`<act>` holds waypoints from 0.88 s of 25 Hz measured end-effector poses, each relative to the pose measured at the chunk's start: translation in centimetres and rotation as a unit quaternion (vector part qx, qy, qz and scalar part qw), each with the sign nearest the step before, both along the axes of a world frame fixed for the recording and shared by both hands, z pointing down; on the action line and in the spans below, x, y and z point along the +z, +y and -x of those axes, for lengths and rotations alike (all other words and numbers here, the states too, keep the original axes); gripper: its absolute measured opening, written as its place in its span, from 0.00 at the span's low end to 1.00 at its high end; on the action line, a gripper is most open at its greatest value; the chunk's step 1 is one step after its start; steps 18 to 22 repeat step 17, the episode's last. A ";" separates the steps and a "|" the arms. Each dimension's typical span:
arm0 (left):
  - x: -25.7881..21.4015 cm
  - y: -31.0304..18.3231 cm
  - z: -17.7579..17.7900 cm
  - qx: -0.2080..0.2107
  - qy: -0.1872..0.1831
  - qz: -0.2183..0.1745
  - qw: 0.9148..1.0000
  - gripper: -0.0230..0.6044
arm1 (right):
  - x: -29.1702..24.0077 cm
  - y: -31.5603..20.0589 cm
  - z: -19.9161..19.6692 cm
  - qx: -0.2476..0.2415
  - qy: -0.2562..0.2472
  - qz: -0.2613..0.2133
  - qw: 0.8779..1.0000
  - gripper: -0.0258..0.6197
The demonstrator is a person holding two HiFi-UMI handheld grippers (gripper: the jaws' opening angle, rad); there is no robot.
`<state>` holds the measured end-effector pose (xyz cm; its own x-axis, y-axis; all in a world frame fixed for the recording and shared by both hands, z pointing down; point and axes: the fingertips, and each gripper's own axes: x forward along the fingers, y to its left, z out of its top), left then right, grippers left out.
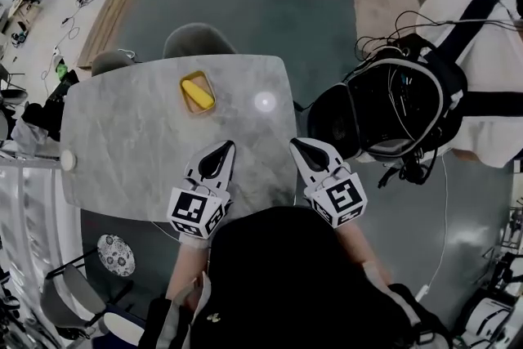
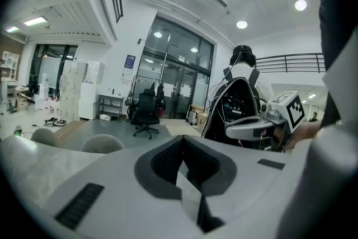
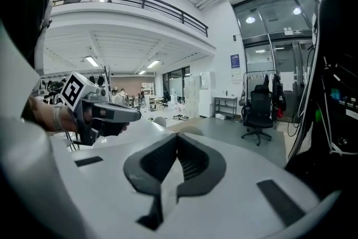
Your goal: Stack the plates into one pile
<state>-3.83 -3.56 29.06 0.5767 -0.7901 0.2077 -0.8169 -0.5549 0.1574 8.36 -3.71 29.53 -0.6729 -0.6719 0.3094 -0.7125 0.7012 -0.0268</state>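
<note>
Head view: the left hand-held gripper [image 1: 224, 146] and right hand-held gripper [image 1: 297, 144] are held side by side over the near edge of the desk [image 1: 131, 135], apart from each other. Both sets of jaws are closed and nothing is held. A yellow plate [image 1: 197, 91] is seen lying in a tan square plate [image 1: 186, 78] at the far middle of the desk, well apart from both grippers. This is read as one pile, though the plate count can't be made out at this size. A small white round thing [image 1: 68, 160] sits at the desk's left edge, and a patterned disc [image 1: 116, 254] shows below desk level at lower left. Whether either is a plate cannot be told.

Left gripper view: the jaws are pressed tip to tip with nothing between them. The camera is aimed out across the room, and the pile is not shown.

Right gripper view: the jaws are likewise together and empty. The other gripper is seen at left, and no plate is in view.

Judgement: the visible plates already lie as the task wants. The scene fits either a finished pile with the grippers drawn back, or a pile to which more plates are still to be added. The pictures don't settle which, so no move is called. For any further grasp, the jaws would have to be opened before a plate rim is approached.
</note>
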 end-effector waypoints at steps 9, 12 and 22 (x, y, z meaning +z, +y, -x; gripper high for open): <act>0.8 -0.2 -0.1 -0.001 -0.014 0.005 1.000 0.05 | 0.9 -0.3 -0.3 -0.002 0.002 0.007 1.000 0.07; 0.9 2.3 0.0 -0.005 -0.007 0.010 1.000 0.05 | 0.8 2.4 -0.3 -0.003 0.004 0.009 1.000 0.07; 1.1 -0.4 0.8 -0.020 -0.006 0.021 1.000 0.05 | 0.5 -0.4 0.0 -0.009 0.005 0.011 1.000 0.07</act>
